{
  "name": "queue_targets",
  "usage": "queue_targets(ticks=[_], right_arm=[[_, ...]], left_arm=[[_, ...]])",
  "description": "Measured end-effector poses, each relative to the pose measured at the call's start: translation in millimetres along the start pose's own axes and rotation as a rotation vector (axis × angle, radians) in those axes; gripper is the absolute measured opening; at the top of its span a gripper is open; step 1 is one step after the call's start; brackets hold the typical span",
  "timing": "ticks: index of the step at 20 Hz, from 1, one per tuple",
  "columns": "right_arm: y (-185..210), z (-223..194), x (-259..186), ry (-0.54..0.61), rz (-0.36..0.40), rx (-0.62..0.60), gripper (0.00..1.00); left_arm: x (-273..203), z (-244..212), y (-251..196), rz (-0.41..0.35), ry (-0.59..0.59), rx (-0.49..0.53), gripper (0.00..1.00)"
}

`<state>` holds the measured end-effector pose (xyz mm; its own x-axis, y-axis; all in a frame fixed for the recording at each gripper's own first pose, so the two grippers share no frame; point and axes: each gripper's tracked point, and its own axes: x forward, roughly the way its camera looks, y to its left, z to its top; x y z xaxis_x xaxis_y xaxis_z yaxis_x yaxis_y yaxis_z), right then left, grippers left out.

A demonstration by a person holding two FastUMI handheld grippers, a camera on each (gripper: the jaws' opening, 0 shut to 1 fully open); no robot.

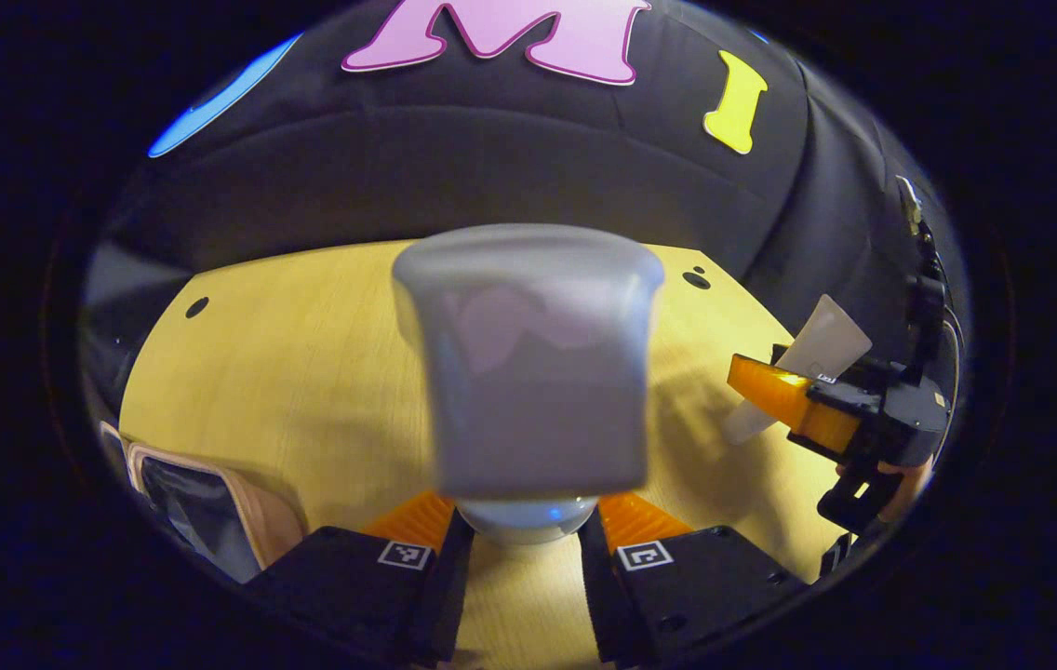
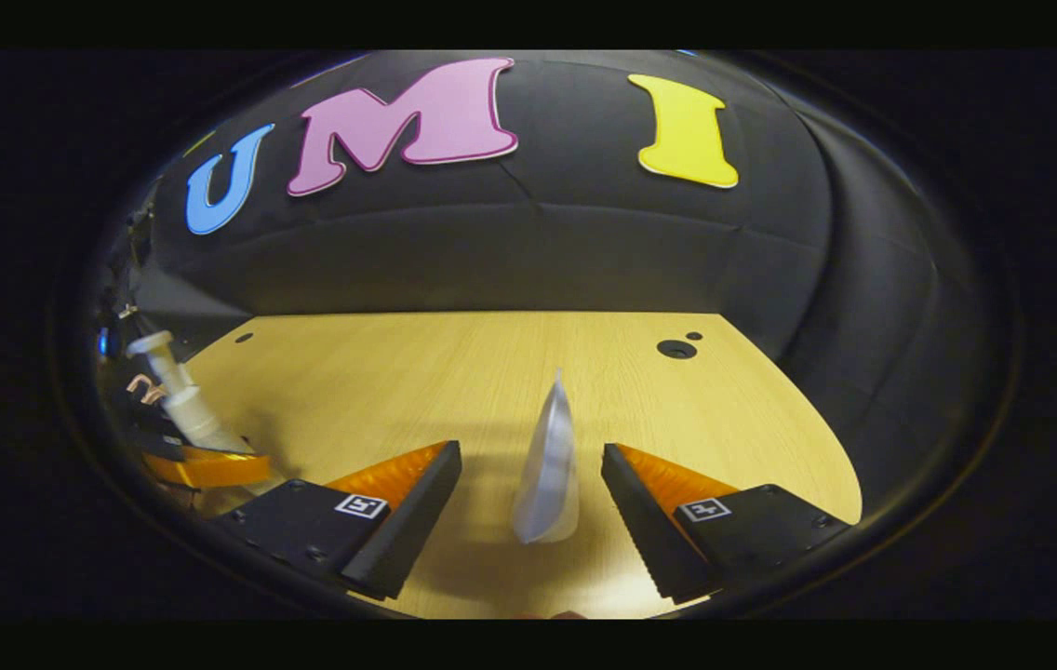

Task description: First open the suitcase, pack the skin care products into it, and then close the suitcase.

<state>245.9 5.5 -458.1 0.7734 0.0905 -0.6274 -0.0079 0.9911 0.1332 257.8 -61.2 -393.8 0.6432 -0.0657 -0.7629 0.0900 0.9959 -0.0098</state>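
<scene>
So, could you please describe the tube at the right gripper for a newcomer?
Over the pale wooden table, look between the right gripper's open fingers. The white tube stands there, flat sealed end up. Unlike the pump bottle in the left gripper, it is flat, with no pump.

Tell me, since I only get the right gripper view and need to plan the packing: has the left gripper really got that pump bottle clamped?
Observer: Yes. In the left gripper view both fingers of the left gripper press on the bottle.
Operator: Where is the suitcase?
Observer: A pink-rimmed corner of the suitcase shows at the table's edge, lower left in that view.
Operator: How does my tube look from the side?
Observer: The tube leans tilted past an orange finger of the right gripper.
</scene>
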Motion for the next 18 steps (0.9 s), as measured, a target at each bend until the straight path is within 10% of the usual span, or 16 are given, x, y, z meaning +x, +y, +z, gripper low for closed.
queue_targets(ticks=[2, 6, 12, 18], right_arm=[[-1.3, -12.2, 5.4, 0.033, -0.019, 0.030, 0.97], [-5.7, -10.8, 9.2, 0.046, -0.049, 0.090, 0.33], [10.9, -9.5, -18.4, 0.063, -0.020, 0.116, 0.36], [108.2, 19.7, -75.8, 0.009, 0.167, 0.159, 0.36]], left_arm=[[-24.7, 4.5, 10.0, 0.023, -0.009, 0.009, 0.58], [-76.6, 1.4, 38.7, 0.049, -0.002, -0.046, 0.58], [-140.3, -40.5, 139.9, 0.181, 0.182, -0.048, 0.57], [-183.8, -84.9, 210.8, 0.220, 0.495, -0.170, 0.58]])
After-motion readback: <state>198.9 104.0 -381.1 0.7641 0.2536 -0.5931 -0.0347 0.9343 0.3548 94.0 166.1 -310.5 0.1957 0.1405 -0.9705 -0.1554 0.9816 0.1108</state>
